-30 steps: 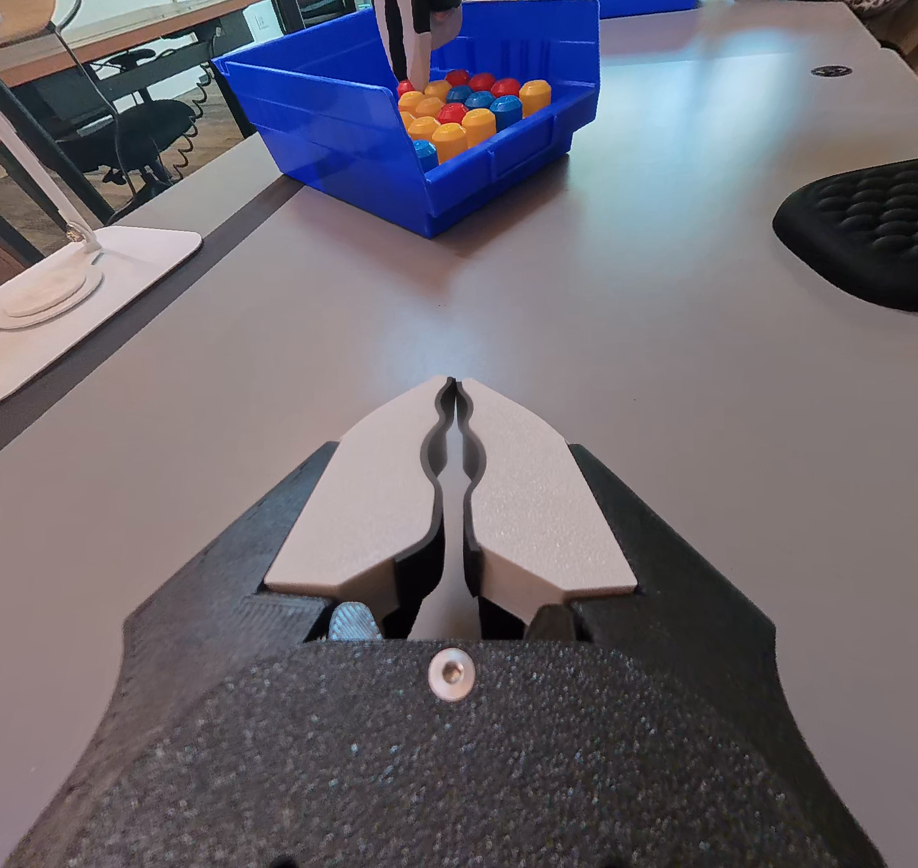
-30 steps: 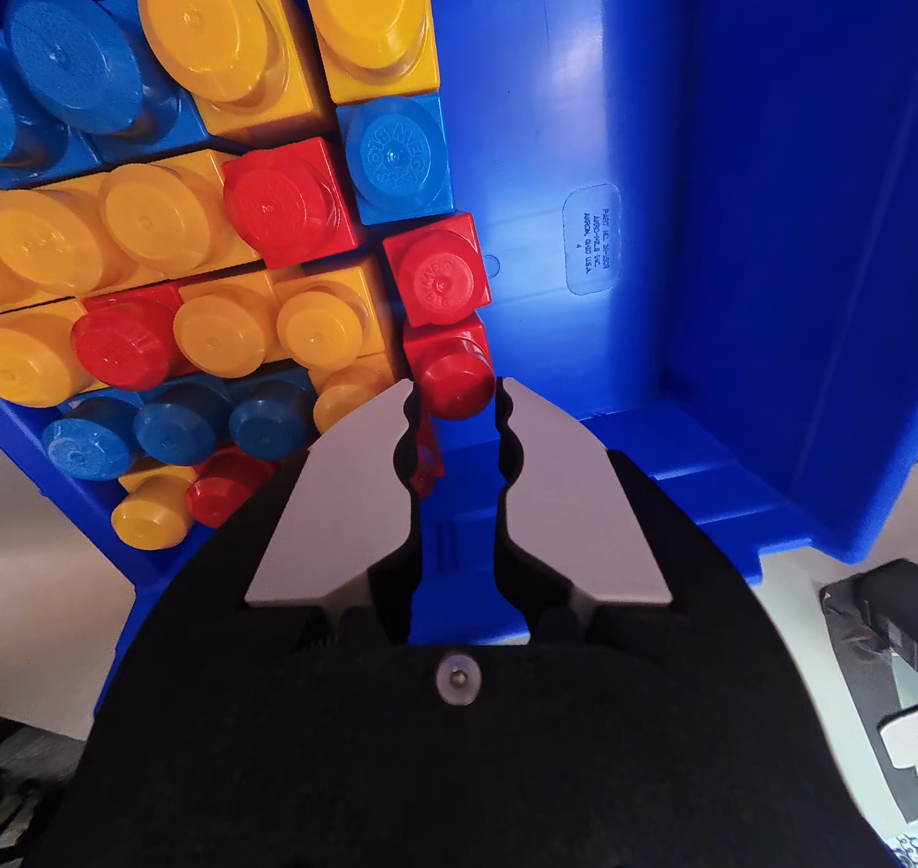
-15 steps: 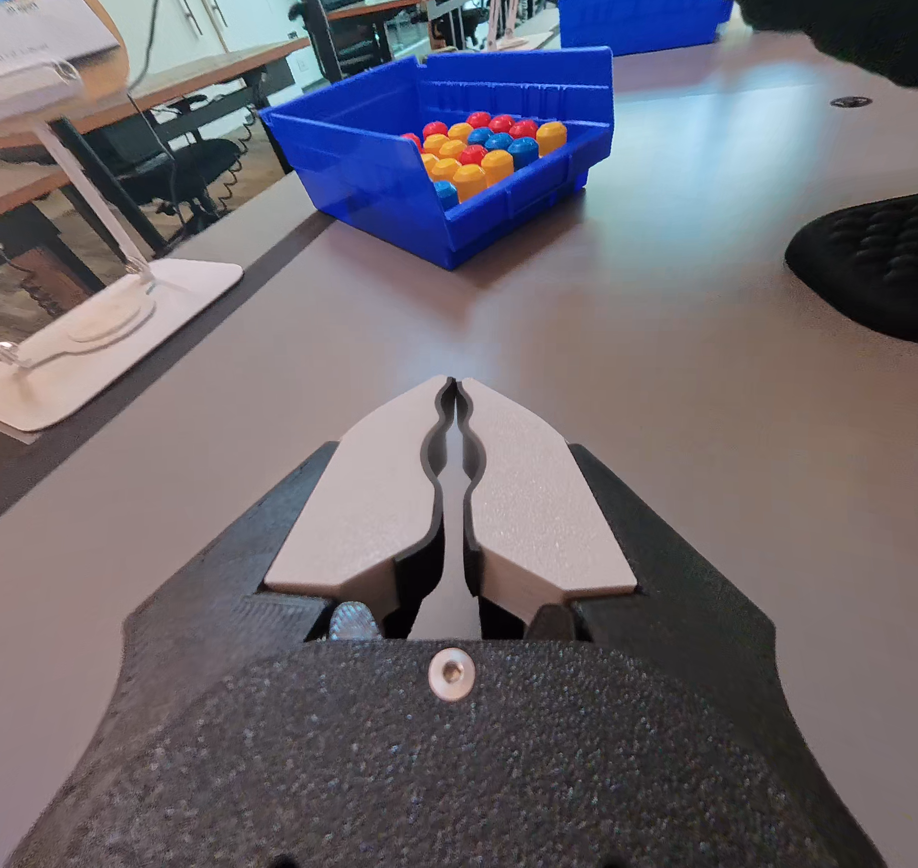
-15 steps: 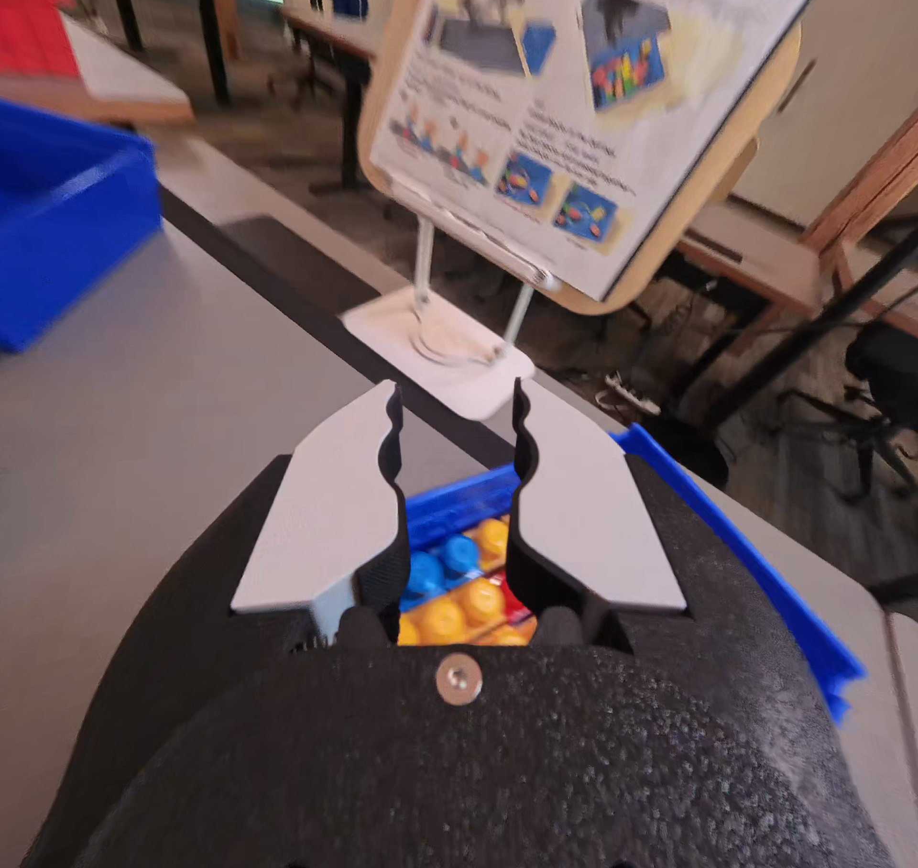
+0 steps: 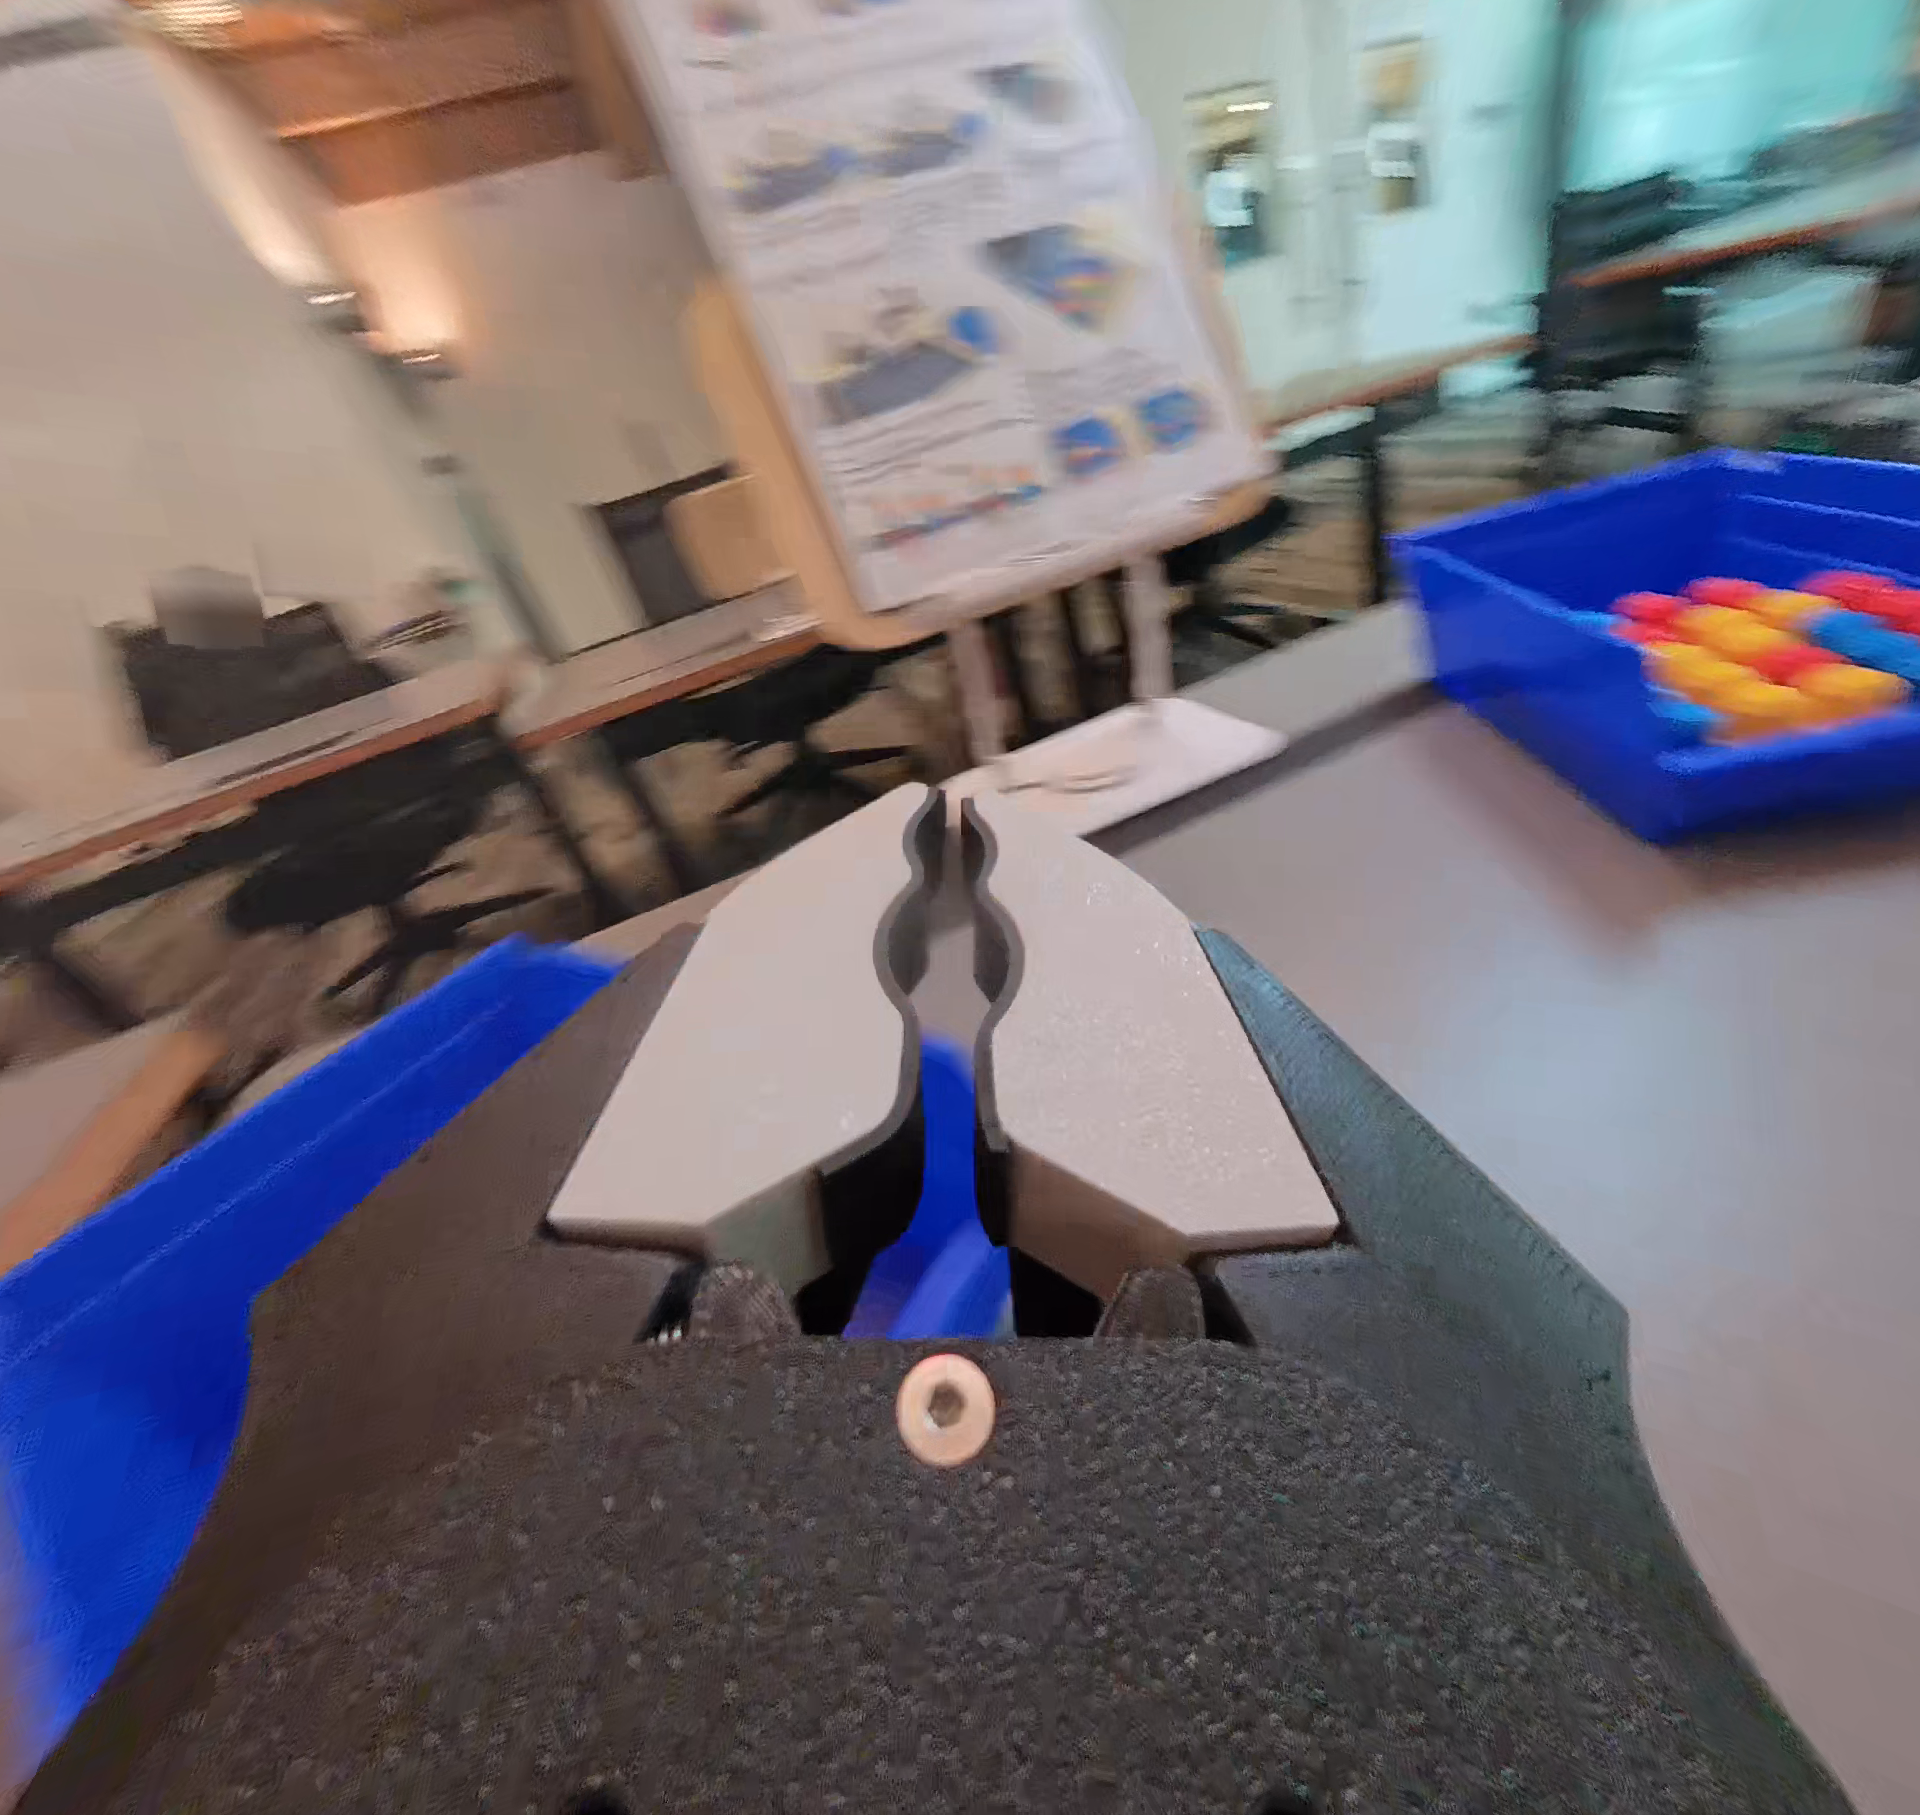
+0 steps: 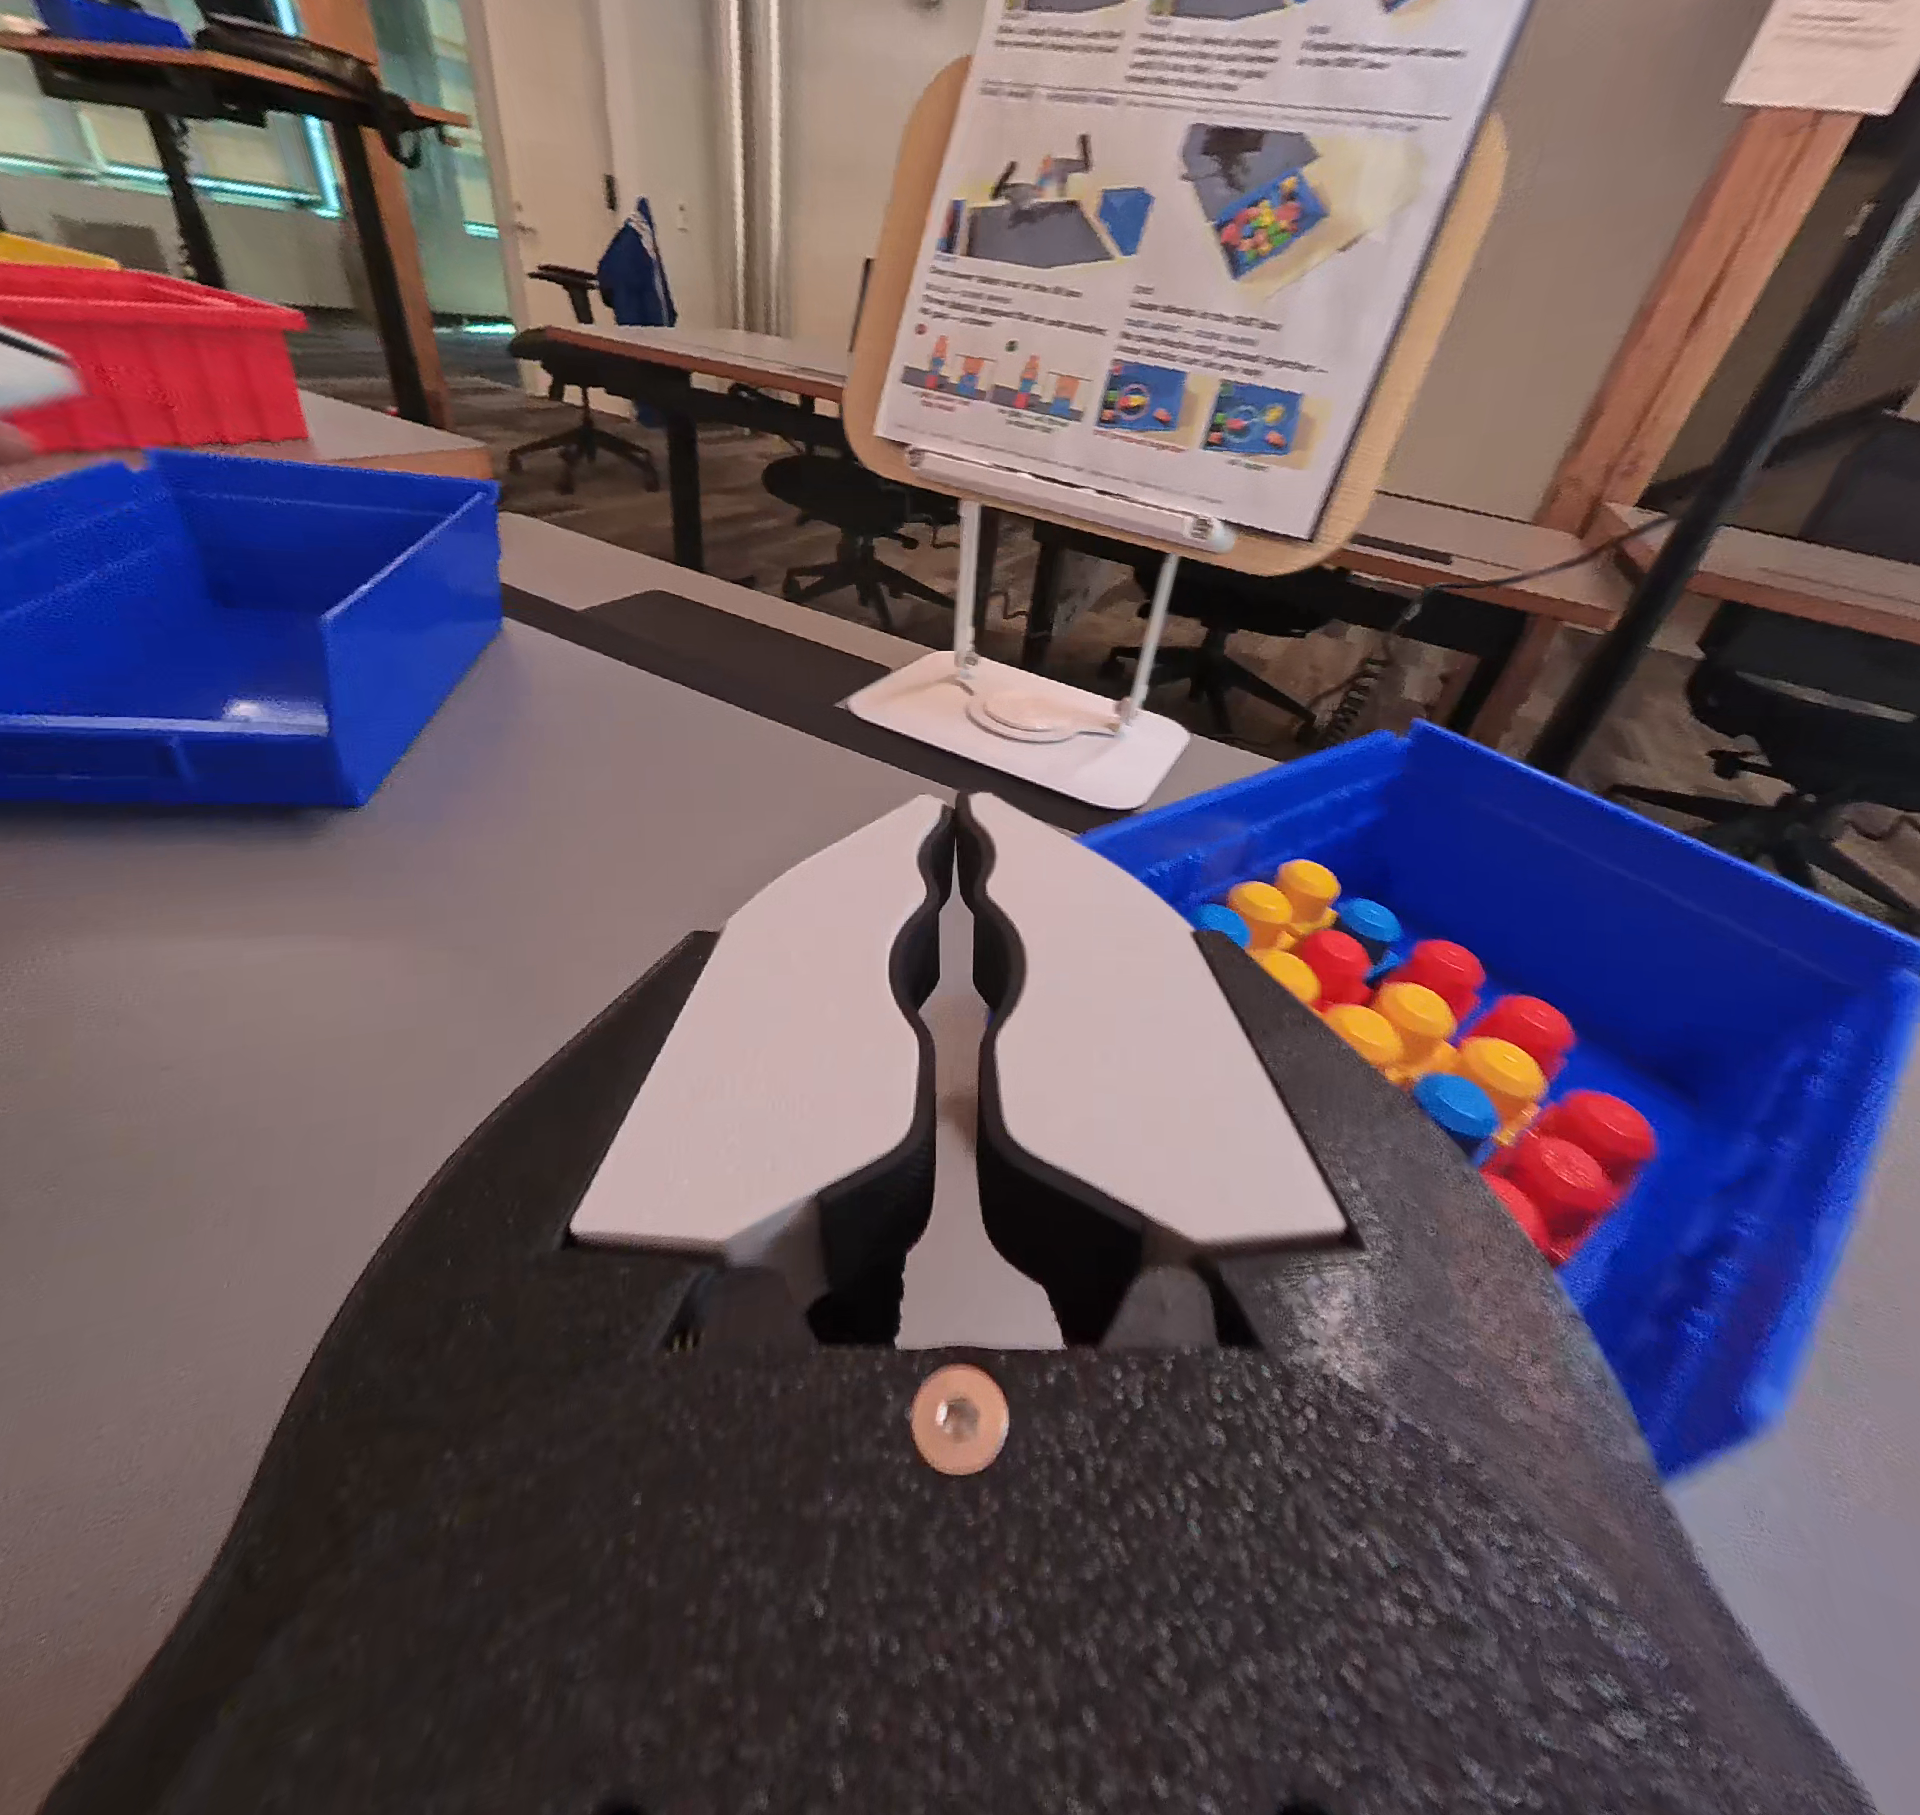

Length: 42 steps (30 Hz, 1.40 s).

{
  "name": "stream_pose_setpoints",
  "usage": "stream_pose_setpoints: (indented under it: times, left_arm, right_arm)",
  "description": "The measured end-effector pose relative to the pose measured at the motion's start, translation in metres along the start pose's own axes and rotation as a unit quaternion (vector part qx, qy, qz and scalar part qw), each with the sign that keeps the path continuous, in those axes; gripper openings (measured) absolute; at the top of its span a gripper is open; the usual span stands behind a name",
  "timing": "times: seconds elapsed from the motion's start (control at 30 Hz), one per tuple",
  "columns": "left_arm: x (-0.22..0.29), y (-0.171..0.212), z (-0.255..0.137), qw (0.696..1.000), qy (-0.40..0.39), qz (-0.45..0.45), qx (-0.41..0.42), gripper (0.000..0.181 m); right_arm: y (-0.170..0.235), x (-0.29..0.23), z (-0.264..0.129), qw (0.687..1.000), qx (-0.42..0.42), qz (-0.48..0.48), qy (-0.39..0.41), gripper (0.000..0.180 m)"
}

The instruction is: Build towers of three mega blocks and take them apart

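Red, yellow and blue mega blocks (image 6: 1444,1027) lie packed in a blue bin (image 6: 1714,944) to the right of my right gripper (image 6: 956,815). That gripper is shut and empty, raised above the grey table. The same bin of blocks (image 5: 1766,653) shows blurred at the right of the left wrist view. My left gripper (image 5: 952,815) is shut and empty, and hangs over the rim of a second blue bin (image 5: 156,1246). That second bin also shows in the right wrist view (image 6: 239,622), with nothing seen inside it.
A white stand (image 6: 1023,726) carries an instruction sheet (image 6: 1195,196) at the table's far edge. A red bin (image 6: 156,363) stands behind the second blue bin. Desks and office chairs fill the room behind. The grey table (image 6: 416,934) lies between the two bins. The left gripper's tips are roughly 35 centimeters from the right gripper's.
My right gripper has lifted out of the block bin, swung left and closed empty. My left gripper has risen and turned left, and now hangs over the second blue bin.
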<state>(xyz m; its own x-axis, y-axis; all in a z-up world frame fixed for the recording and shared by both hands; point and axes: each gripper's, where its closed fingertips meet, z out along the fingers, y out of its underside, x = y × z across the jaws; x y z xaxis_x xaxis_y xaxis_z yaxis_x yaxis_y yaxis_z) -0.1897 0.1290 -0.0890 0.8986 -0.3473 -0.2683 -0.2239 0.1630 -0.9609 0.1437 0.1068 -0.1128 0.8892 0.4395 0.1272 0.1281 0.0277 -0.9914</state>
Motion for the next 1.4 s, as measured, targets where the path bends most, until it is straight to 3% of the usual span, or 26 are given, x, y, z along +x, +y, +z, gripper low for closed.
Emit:
stream_pose_setpoints:
  times: [0.13, 0.2, 0.27, 0.33, 0.4, 0.43, 0.5, 0.67, 0.9, 1.1, 1.4]
  left_arm:
    - [-0.098, 0.035, -0.076, 0.983, -0.163, -0.061, -0.061, 0.027]
    - [-0.127, 0.070, -0.107, 0.967, -0.208, -0.078, -0.120, 0.050]
    - [-0.135, 0.108, -0.115, 0.955, -0.211, -0.107, -0.177, 0.062]
    - [-0.125, 0.145, -0.104, 0.945, -0.183, -0.138, -0.235, 0.065]
    - [-0.121, 0.174, -0.094, 0.934, -0.178, -0.111, -0.291, 0.044]
    - [-0.122, 0.179, -0.090, 0.931, -0.182, -0.097, -0.300, 0.044]
    - [-0.120, 0.177, -0.088, 0.929, -0.176, -0.097, -0.312, 0.021]
    - [-0.081, 0.168, -0.076, 0.934, -0.144, -0.057, -0.323, 0.024]
    - [-0.009, 0.150, -0.042, 0.950, -0.041, -0.061, -0.302, 0.023]
    - [0.064, 0.130, -0.012, 0.950, 0.081, -0.118, -0.276, 0.027]
    - [0.137, 0.115, 0.044, 0.944, 0.167, -0.047, -0.281, 0.032]
  right_arm:
    - [0.011, 0.036, -0.031, 0.999, 0.002, 0.033, 0.025, 0.000]
    - [0.023, 0.052, -0.043, 0.998, 0.001, 0.055, 0.042, 0.000]
    - [0.033, 0.062, -0.052, 0.995, 0.004, 0.085, 0.049, 0.000]
    - [0.039, 0.066, -0.055, 0.993, 0.010, 0.111, 0.049, 0.000]
    - [0.039, 0.067, -0.055, 0.991, 0.012, 0.122, 0.046, 0.001]
    - [0.038, 0.067, -0.055, 0.992, 0.013, 0.120, 0.043, 0.001]
    - [0.035, 0.066, -0.056, 0.994, 0.012, 0.099, 0.047, 0.001]
    - [0.048, 0.071, -0.057, 0.995, -0.003, 0.069, 0.074, 0.003]
    - [0.059, 0.097, -0.066, 0.989, -0.024, 0.046, 0.139, 0.009]
    - [0.096, 0.130, -0.065, 0.973, -0.107, 0.060, 0.194, 0.042]
    - [0.128, 0.169, -0.036, 0.957, -0.176, 0.097, 0.211, 0.061]
